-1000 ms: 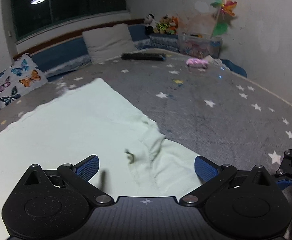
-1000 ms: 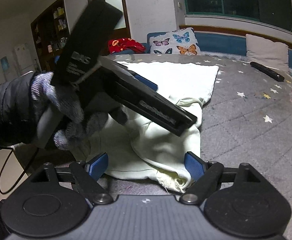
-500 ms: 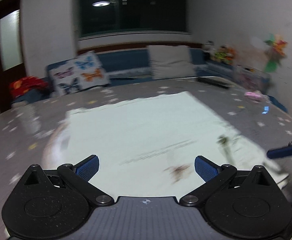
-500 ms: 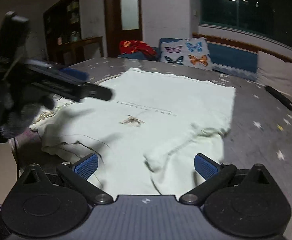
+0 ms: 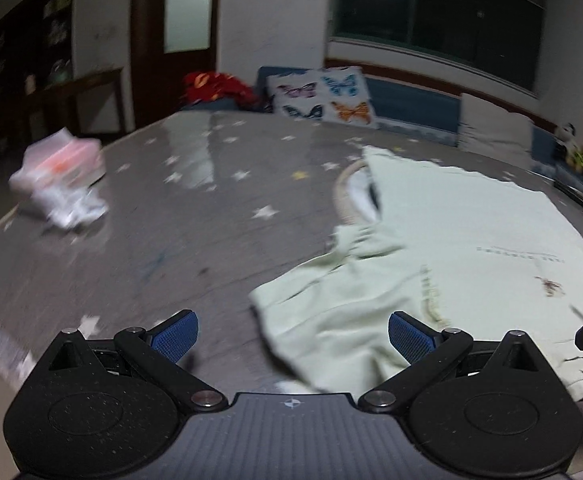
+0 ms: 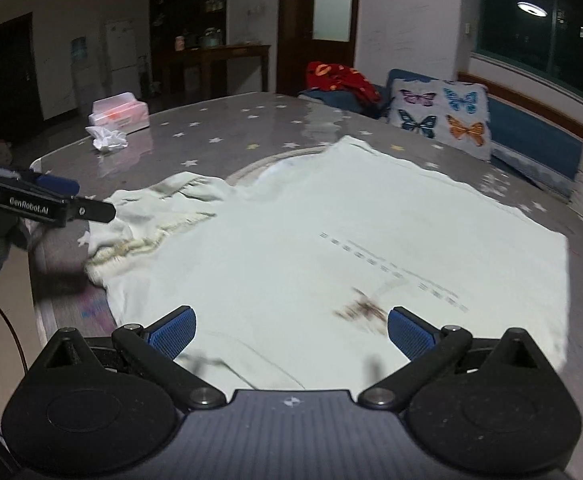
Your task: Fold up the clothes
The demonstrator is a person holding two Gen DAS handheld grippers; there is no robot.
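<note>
A pale green sweatshirt (image 6: 331,240) lies spread flat on the grey star-patterned surface (image 6: 231,136), chest print up, its collar (image 6: 267,168) toward the far side. One sleeve (image 5: 331,300) lies bunched and crumpled at the left. My left gripper (image 5: 293,334) is open just above that sleeve's end, nothing between its blue pads. My right gripper (image 6: 291,332) hangs open over the shirt's front near the small brown print (image 6: 361,312), holding nothing. In the right wrist view the left gripper (image 6: 51,204) shows at the far left, beside the sleeve.
A tissue box (image 6: 120,112) with crumpled tissues (image 6: 105,139) sits at the far left corner. Butterfly cushions (image 6: 443,116), a red cloth (image 6: 341,78) and a blue bench line the far side. The surface's near-left edge (image 6: 37,300) drops to the floor.
Both grippers swung left across the shirt. The left one went from the right sleeve to the left sleeve. The right gripper's jaws widened, and it now sits over the shirt's front.
</note>
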